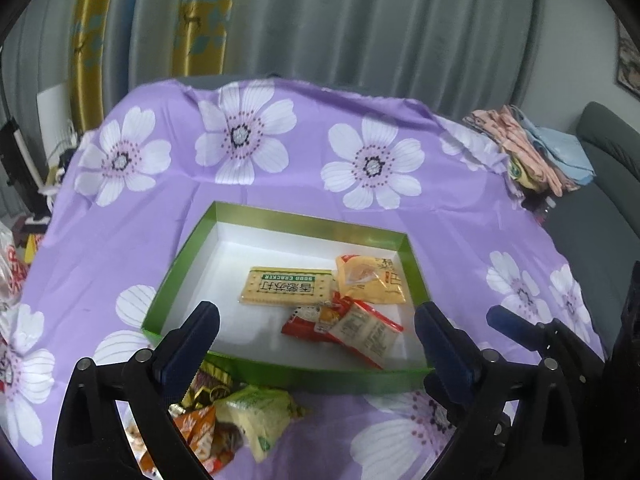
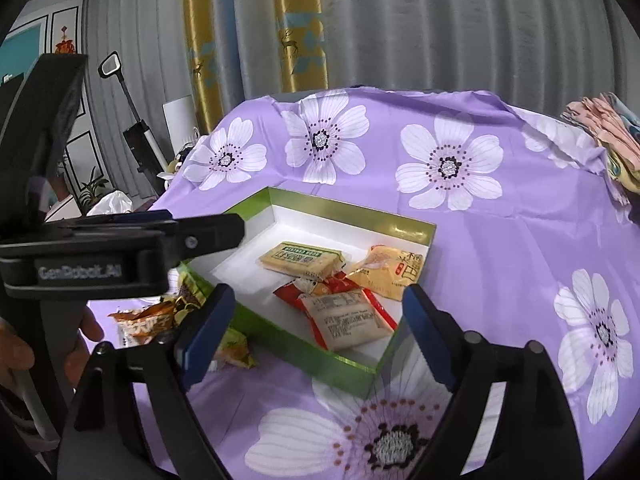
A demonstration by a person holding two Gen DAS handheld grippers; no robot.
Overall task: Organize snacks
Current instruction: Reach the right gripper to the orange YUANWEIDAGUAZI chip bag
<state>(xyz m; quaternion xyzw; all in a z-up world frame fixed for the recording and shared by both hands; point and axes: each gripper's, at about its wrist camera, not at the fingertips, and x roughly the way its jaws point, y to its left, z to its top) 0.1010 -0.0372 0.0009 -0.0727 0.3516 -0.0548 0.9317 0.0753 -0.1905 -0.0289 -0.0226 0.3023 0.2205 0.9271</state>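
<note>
I am holding my left gripper (image 1: 316, 332) and right gripper (image 2: 316, 328) spread empty over the flowered purple cloth (image 1: 304, 184) before grey curtains (image 1: 400, 20).

Purple tablecloth (image 1: 304, 200) with big white flowers covers whole table. Behind it, grey curtain (image 1: 360, 20) with gold panel (image 1: 204, 16), little deer print on gold. Far right corner of table: pile of folded cloth (image 1: 532, 148), pink and light blue. Grey sofa (image 1: 604, 184) off to right. Far left: white board (image 2: 180, 116) leaning by curtain, black floor cleaner (image 2: 140, 136) standing near wall, small potted plant (image 2: 92, 188), white plastic bag (image 2: 110, 202) just beside it.
</note>
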